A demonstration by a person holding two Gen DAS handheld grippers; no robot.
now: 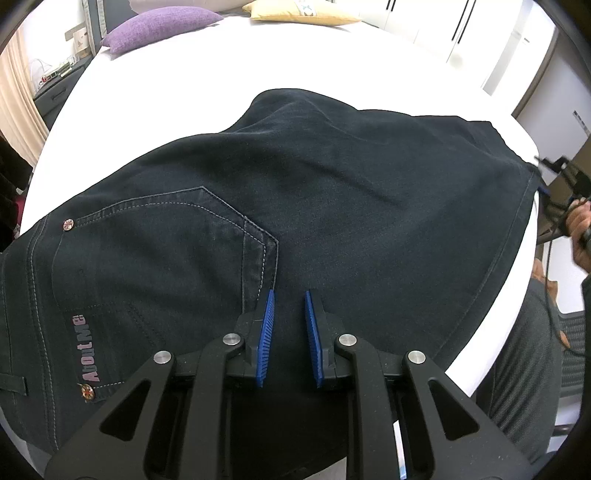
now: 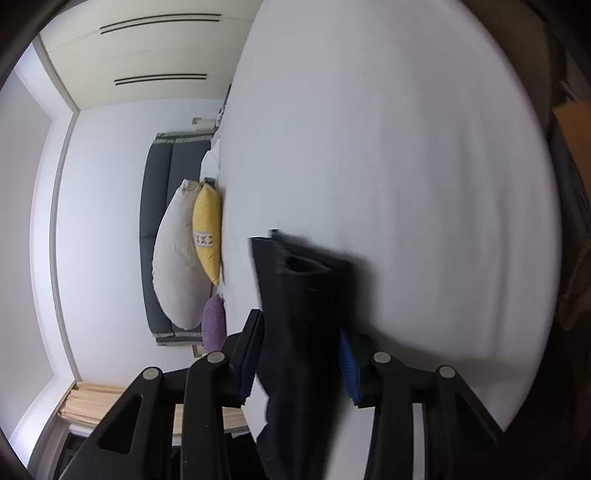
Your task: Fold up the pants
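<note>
Dark navy jeans (image 1: 295, 206) lie spread on the white bed (image 1: 166, 92), back pocket and "AboutMe" label at the left. My left gripper (image 1: 289, 295) hovers just above the seat area, blue pads apart, holding nothing. My right gripper (image 2: 301, 332) is turned on its side and shut on the leg-cuff end of the pants (image 2: 299, 295), which sticks out past its fingers. In the left wrist view the right gripper (image 1: 561, 192) shows at the far right edge by the pants' hem, with the hand that holds it.
A purple pillow (image 1: 159, 26) and a yellow pillow (image 1: 295, 9) lie at the head of the bed. A white pillow (image 2: 177, 254) leans on the dark headboard. White wardrobes (image 1: 491, 48) stand beyond the bed. A person's leg (image 1: 524, 369) is at the bed's right edge.
</note>
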